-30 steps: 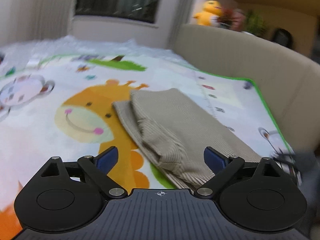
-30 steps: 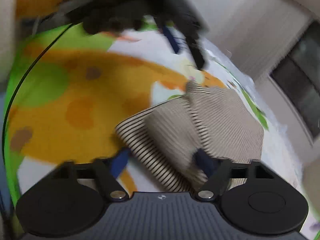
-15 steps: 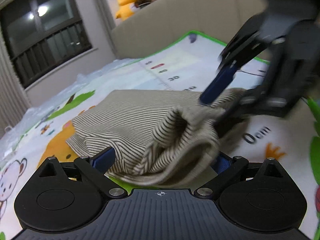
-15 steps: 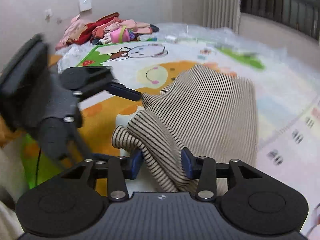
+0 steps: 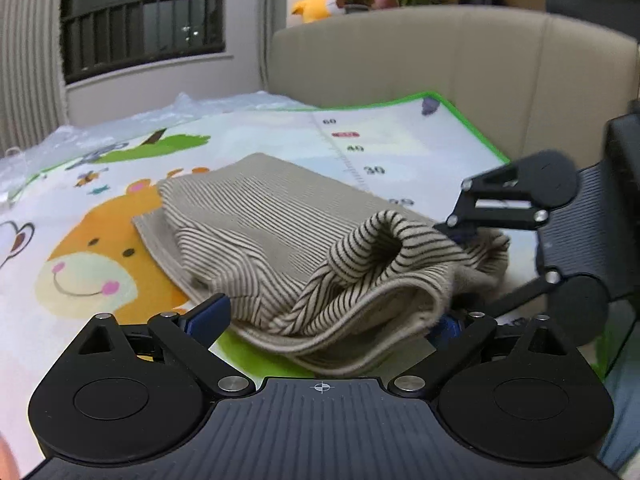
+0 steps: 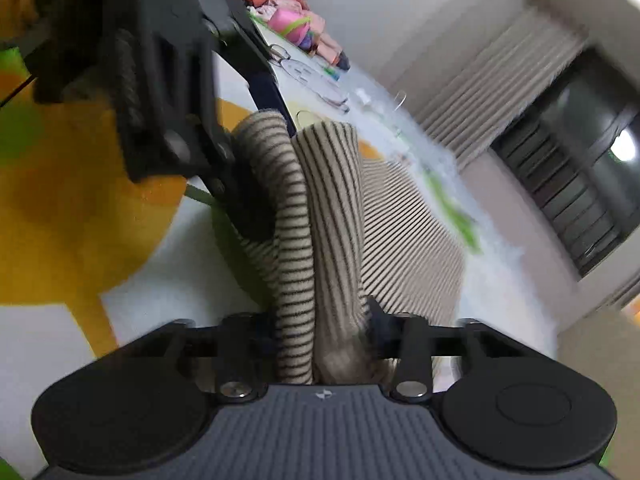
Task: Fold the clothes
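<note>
With the right hand-held gripper [image 6: 320,332] just closing tight on the striped garment [image 5: 280,232], and the left hand-held gripper [image 5: 324,320] wide open around its hem, clamp left before lifting evenly.

From my left wrist view, the garment [image 5: 288,236] lies on the mat [image 5: 80,312], directly ahead at 12 o'clock. The right gripper [image 5: 460,276] sits at 2 o'clock. The sofa [image 5: 440,60] stands behind the mat; the window [image 5: 140,20] at 11 o'clock.
</note>
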`<state>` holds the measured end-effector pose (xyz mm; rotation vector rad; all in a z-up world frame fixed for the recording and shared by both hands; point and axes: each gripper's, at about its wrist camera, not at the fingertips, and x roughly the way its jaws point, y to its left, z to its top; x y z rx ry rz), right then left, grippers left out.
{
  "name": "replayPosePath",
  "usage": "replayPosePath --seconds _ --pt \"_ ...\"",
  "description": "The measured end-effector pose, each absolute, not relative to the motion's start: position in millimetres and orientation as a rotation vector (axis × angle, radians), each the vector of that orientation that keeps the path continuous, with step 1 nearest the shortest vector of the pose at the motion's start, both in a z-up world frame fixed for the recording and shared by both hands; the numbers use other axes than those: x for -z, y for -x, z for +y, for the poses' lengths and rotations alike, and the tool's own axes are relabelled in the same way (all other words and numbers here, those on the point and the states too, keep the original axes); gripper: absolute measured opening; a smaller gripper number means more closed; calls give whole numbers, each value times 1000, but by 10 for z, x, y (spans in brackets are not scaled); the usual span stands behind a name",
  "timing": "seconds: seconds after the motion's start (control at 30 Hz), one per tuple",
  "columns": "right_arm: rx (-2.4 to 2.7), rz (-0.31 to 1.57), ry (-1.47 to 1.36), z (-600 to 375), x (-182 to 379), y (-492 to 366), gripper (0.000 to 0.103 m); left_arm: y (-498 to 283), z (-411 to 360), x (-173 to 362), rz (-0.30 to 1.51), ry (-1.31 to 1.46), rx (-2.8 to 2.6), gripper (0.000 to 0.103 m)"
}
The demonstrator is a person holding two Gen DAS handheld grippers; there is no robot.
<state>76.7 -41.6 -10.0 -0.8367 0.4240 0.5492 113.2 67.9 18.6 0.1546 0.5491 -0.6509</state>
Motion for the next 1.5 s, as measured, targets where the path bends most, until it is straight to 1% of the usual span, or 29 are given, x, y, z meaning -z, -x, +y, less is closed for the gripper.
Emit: replayPosePath --seconds 0.1,0.2,0.37,0.5,0.63,0.77,0.87,0.97,1.03,1.07,1.2,1.23,1.3,1.33,1.5 --pt "-562 442 828 -438 1 -748 30 -1141 986 -396 532 -18 678 102" --pt "-589 491 796 -439 -99 -786 29 -1356 1146 -489 525 69 584 102" --pt "-687 530 820 -398 -462 -544 28 -1895 981 -215 613 16 488 102" --pt "-713 509 891 -410 -956 -470 28 -1968 902 58 692 -49 575 102" --pt "-764 518 966 -322 -1243 -841 29 -1965 1032 137 697 -18 643 101" --pt "-775 551 963 -172 -1093 -1464 30 -1970 1208 178 690 20 691 101" --pt "-779 604 911 -94 -881 -1992 34 -1946 1297 188 675 47 705 101" --pt "-779 672 858 -44 -589 -2436 41 -1921 1388 149 654 82 706 101" --pt "-789 669 825 -31 -485 -2562 52 -1890 1471 77 628 96 693 101" --pt "-792 665 800 -41 -480 -2606 54 -1876 1507 35 613 100 684 101" --pt "-788 662 704 -128 -551 -2668 62 -1790 1580 -228 506 158 686 101" --pt "-782 650 701 -148 -583 -2652 63 -1809 1552 -283 480 177 701 101" --pt "-755 590 690 -225 -713 -2553 63 -1846 1447 -335 450 189 730 101" --pt "-738 558 666 -286 -789 -2516 65 -1867 1388 -351 439 191 743 101" --pt "-580 387 443 -798 -1180 -2161 68 -1999 1058 -258 453 185 748 101"
